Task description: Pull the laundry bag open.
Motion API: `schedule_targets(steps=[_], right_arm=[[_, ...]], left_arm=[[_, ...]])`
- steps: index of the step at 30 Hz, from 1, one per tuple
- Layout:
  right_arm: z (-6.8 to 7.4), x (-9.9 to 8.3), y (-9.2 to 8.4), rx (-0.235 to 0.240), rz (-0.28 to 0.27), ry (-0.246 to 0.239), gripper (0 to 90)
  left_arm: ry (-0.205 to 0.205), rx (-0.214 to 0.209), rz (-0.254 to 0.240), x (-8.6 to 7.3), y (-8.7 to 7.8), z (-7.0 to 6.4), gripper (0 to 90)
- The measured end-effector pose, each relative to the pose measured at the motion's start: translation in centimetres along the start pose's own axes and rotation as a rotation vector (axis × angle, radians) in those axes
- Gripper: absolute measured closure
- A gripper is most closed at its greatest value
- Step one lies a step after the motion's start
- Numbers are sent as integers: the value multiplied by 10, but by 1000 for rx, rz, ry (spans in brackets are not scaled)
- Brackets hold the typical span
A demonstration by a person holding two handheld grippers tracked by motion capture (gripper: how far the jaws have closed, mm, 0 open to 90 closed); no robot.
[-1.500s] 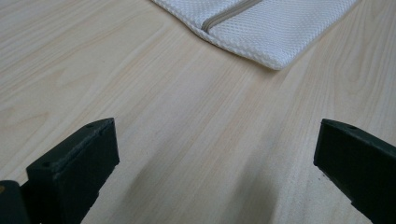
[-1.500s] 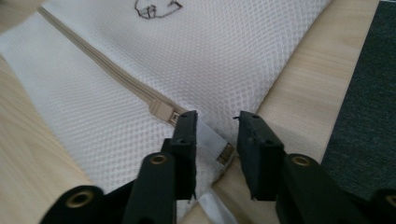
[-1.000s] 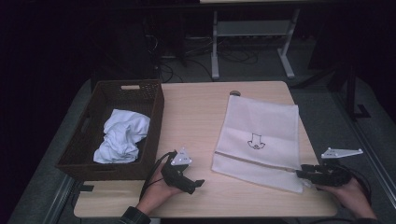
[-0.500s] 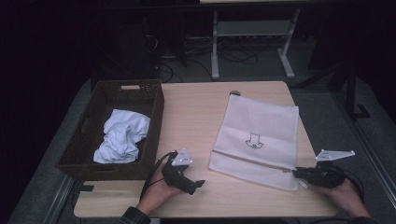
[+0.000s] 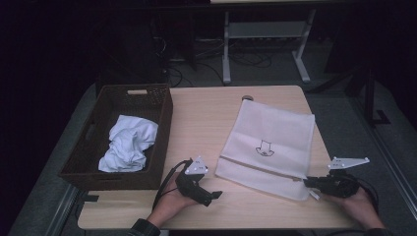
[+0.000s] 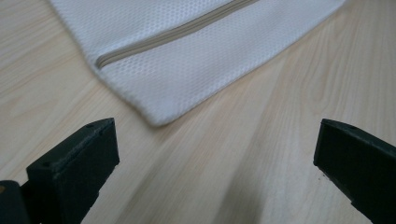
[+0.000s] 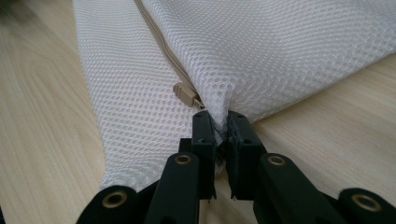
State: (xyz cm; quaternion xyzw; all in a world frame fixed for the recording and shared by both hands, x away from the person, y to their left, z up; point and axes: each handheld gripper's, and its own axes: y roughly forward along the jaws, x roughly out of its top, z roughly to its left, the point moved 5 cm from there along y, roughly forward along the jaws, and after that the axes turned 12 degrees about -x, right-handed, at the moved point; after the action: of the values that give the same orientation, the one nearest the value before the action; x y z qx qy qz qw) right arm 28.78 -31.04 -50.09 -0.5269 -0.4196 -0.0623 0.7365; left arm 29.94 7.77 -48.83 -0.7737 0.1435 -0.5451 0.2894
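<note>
A white mesh laundry bag (image 5: 275,137) lies flat on the right half of the wooden table (image 5: 206,118), with a small dark print on it. My right gripper (image 5: 307,183) is at the bag's near right corner. In the right gripper view its jaws (image 7: 220,119) have just been closing and now pinch a fold of mesh (image 7: 280,46) beside the beige zipper pull (image 7: 187,94). My left gripper (image 5: 216,195) rests on the table short of the bag's near left corner. Its jaws (image 6: 215,149) stand wide open over bare wood, with the bag's corner (image 6: 187,51) and zipper (image 6: 173,35) ahead.
A dark woven basket (image 5: 162,113) stands at the table's left side with a crumpled white cloth (image 5: 127,150) inside. Bare tabletop lies between the basket and the bag. A metal desk frame (image 5: 265,34) stands on the dark floor beyond.
My right gripper has shifted slightly left onto the bag's near right corner and closed on the mesh. The left gripper has stayed where it was.
</note>
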Motion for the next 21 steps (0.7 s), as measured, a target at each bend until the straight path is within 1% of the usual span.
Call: schedule_targets(steps=[4, 7, 8, 9, 10, 13, 15, 16, 17, 18, 19, 21], right_arm=[[6, 6, -2, -2, -14, -10, 820], [11, 10, -4, 6, -26, -15, 818], [12, 12, -4, 5, -31, -23, 818], [12, 12, -4, 5, -31, -23, 818], [17, 15, -5, 7, -40, -31, 819], [21, 17, -5, 10, -47, -44, 819], [28, 21, -5, 20, -61, -50, 819], [30, 23, -4, 21, -62, -54, 818], [32, 24, -4, 22, -63, -58, 819], [35, 25, -3, 25, -63, -64, 818], [35, 25, -3, 25, -63, -64, 818], [39, 27, -1, 29, -60, -69, 818]], left_arm=[[22, -12, 1, 9, 5, -4, 0], [29, -24, 0, 13, 7, -6, 0], [35, -35, 1, 16, 11, -9, 0], [35, -35, 1, 16, 11, -9, 0], [44, -48, 6, 19, 15, -12, 0], [55, -56, 10, 21, 19, -15, 0], [61, -69, 13, 24, 23, -17, 1], [67, -87, 6, 26, 25, -20, 23], [67, -87, 6, 26, 25, -20, 50], [73, -96, -3, 29, 27, -21, 61], [73, -96, -3, 29, 27, -21, 62], [75, -106, -10, 32, 29, -22, 67]])
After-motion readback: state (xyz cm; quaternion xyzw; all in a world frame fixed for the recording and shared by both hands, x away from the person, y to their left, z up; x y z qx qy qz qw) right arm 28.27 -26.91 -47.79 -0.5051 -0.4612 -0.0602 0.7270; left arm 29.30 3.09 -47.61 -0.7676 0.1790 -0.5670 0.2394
